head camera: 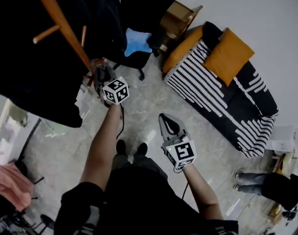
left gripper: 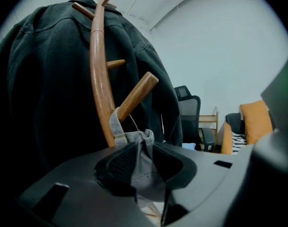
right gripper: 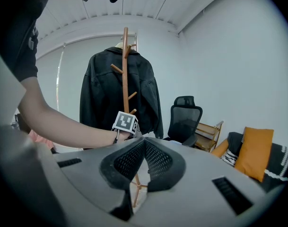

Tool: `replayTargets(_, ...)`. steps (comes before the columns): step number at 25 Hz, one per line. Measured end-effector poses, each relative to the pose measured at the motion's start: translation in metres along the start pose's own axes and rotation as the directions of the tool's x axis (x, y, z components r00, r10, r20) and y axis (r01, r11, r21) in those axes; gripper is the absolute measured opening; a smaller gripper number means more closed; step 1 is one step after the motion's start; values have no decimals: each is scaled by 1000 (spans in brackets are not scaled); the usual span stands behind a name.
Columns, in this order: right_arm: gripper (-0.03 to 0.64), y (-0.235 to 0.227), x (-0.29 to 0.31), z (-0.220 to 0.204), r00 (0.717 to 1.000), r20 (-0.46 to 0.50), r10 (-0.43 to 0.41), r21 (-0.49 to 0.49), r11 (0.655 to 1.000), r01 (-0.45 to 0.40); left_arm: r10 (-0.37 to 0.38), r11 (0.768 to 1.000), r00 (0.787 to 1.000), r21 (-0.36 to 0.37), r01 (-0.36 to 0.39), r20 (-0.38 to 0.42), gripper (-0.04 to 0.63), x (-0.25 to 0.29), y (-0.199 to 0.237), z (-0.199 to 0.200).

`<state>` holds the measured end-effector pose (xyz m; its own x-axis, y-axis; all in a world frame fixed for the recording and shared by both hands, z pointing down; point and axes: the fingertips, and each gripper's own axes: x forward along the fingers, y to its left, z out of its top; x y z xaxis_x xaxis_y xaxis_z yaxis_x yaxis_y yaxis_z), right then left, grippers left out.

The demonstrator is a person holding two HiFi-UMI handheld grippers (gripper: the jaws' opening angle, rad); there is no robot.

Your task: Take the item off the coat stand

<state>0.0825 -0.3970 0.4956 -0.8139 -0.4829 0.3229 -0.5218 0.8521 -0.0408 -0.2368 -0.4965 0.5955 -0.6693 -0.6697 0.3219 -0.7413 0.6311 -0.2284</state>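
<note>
A grey cap (left gripper: 143,164) hangs by its strap from a low peg (left gripper: 134,97) of the wooden coat stand (left gripper: 100,79). My left gripper (left gripper: 144,161) is shut on the cap's fabric, which bunches between the pads. A black jacket (left gripper: 39,79) covers the stand behind it. In the head view the left gripper (head camera: 101,75) is up against the stand's pole (head camera: 60,21), under the jacket (head camera: 31,67). My right gripper (head camera: 169,125) hangs lower and to the right, shut on nothing. In the right gripper view its jaws (right gripper: 144,144) meet, with the stand (right gripper: 125,70) beyond.
A black office chair (right gripper: 184,119) with a blue item (head camera: 137,41) on it stands behind the stand, beside a wooden shelf (head camera: 178,18). A sofa with a striped blanket (head camera: 212,97) and an orange cushion (head camera: 228,55) fills the right. Pink cloth (head camera: 9,185) lies lower left.
</note>
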Motion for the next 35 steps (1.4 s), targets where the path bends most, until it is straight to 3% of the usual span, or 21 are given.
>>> replayTargets(6,18,-7,0,-4,1000,5,-2,15,1000,2,-20,999,1000,31,20,10,48,2,2,-2)
replayTargets(14,18,-3,2,-5,1000,2,-9,32,999,8,-163,986,984,45,160,69,37,-11,-3,0)
replayTargets(20,18,-5,0,0,1000,19,-14,22,1000,13,-223,973,970,79,217,92,35,-27,-8,8)
replayTargets(35,18,0,-6,1,999,27,-31,30,999,31,-371,928,919,86,362,132,35,-73,-20,30)
